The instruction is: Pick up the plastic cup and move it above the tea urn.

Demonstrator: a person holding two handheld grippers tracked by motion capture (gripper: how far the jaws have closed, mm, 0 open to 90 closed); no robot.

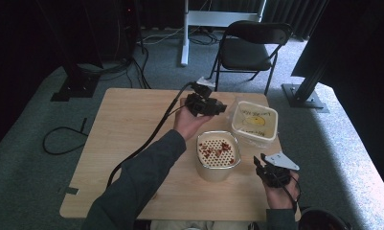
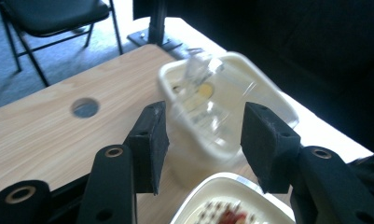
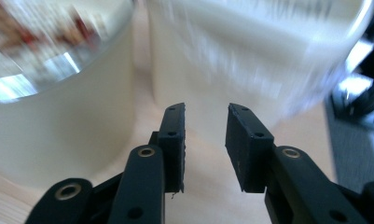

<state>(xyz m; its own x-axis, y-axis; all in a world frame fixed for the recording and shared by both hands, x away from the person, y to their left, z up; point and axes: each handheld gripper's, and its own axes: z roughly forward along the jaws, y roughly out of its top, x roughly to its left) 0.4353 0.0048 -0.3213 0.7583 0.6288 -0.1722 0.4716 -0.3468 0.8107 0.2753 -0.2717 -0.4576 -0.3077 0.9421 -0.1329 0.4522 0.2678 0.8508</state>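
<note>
On the wooden table [image 1: 127, 129], two cream tubs [image 1: 218, 155] (label blurred), left gripper [image 2: 203, 140] half-open, right gripper [image 3: 204, 140] narrow, both empty.

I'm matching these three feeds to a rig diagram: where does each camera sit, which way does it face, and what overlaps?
High view: above the person's side, looking forward and down on the wooden table; shows both forearms, left gripper and right gripper.
Left gripper view: rides the left gripper, facing the clear-lidded container between its open jaws.
Right gripper view: rides the right gripper, low by the table, facing both containers' walls; jaws apart with nothing between.
Shared: the perforated container with red bits and the lidded one.
</note>
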